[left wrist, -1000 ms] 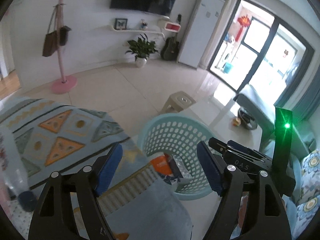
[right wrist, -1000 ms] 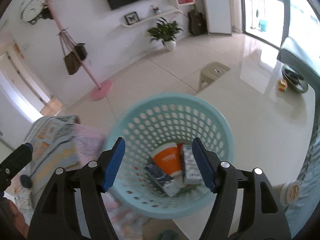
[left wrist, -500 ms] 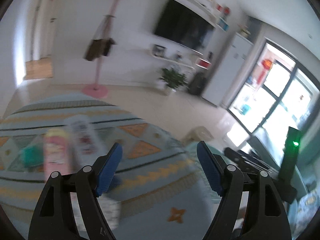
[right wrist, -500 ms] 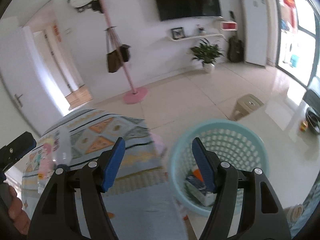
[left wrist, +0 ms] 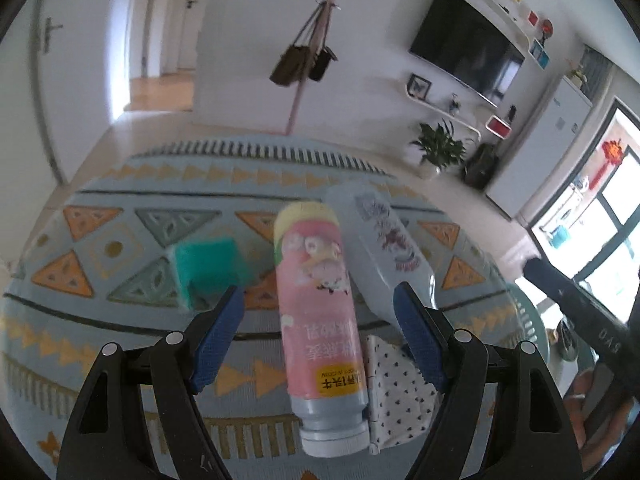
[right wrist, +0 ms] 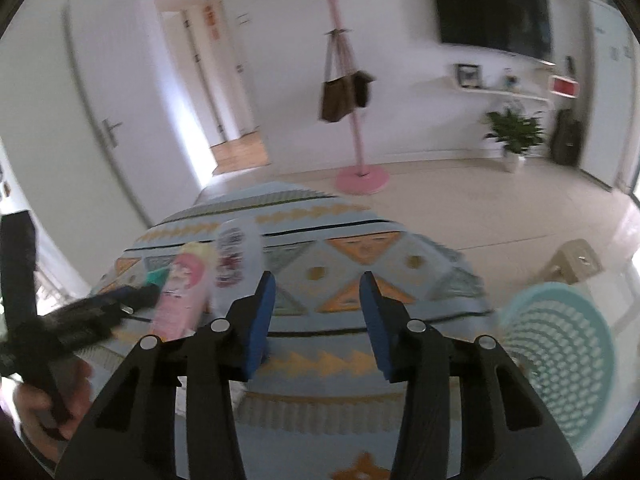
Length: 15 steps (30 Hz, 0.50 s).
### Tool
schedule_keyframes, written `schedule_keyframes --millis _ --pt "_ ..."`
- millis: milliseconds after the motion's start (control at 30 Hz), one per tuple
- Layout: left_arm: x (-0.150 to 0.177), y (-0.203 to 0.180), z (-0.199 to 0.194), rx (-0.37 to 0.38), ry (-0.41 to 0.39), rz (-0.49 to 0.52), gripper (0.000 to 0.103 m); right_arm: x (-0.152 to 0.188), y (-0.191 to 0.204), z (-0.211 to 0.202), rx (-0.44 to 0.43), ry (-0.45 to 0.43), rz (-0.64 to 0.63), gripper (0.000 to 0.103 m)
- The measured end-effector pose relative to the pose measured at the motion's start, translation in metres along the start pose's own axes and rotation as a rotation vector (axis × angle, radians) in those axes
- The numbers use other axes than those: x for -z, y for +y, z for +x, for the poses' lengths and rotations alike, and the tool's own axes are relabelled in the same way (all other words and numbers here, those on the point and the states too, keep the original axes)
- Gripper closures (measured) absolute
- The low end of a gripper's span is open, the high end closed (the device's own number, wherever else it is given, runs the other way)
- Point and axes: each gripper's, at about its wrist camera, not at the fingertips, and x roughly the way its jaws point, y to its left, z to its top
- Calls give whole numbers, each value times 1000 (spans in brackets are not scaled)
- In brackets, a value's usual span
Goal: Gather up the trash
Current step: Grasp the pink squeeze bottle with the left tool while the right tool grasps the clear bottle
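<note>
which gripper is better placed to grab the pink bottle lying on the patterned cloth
Left. The left gripper is open with the pink plastic bottle lying between its blue pads, untouched. The right gripper is closing on nothing, over bare patterned cloth, with the bottle off to its left.

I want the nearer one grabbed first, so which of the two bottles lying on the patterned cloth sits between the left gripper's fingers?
The pink bottle with the yellow end; the clear bottle lies beside it, outside the left gripper.
</note>
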Motion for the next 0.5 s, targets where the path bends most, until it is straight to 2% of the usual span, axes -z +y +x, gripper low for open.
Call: schedule_keyframes --millis 133,267,300,367,500 --pt "1 6 18 -8 35 -6 31 -8 19 25 -58 45 -27 63" --pt "5 10 32 -6 74 -12 50 -16 32 46 -93 92 -39 63" --pt "6 10 34 4 83 -15 52 -17 36 51 -98 105 -40 63" --pt "9 16 34 37 86 -36 54 -16 43 61 -104 126 -43 62" --pt "16 26 25 43 68 -63 55 -14 56 83 -89 170 -68 52"
